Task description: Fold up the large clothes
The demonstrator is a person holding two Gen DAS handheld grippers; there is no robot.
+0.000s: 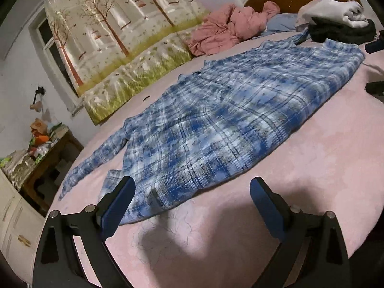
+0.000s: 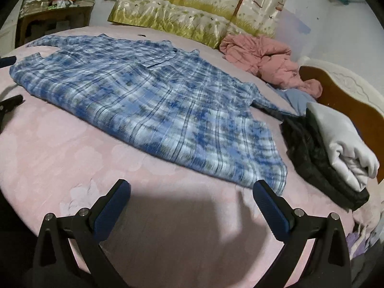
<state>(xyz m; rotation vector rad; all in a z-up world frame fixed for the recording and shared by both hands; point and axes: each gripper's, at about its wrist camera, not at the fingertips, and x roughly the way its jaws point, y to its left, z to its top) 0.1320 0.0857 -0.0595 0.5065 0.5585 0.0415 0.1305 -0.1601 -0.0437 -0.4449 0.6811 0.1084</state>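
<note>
1. The fingers of the left gripper (image 1: 192, 193) stood wide apart with nothing between them; the left finger (image 1: 120, 206) hovered over the near hem of the plaid shirt (image 1: 216, 115), though I could not tell if it touched the cloth.
2. The fingers of the right gripper (image 2: 192, 195) were also spread wide and held nothing; the right finger (image 2: 271, 213) sat just beside the shirt's near corner, the other over bare pink sheet.
3. The shirt lay spread flat across the middle of the bed (image 1: 312, 168), one sleeve trailing toward the bed's left edge and the collar end toward the headboard (image 2: 336, 88).
4. A crumpled pink jacket (image 2: 264, 60) lay near the far edge by the headboard, and a stack of folded clothes (image 2: 336, 148) sat at the bed's right edge, just beside the shirt.
5. By my judgement the step in hand was the approach: the shirt was laid out, no fold yet made.
6. The next move would call for each pair of fingers to drop onto the near edge of the shirt, pinch both layers cleanly, then carry that edge over evenly.
</note>
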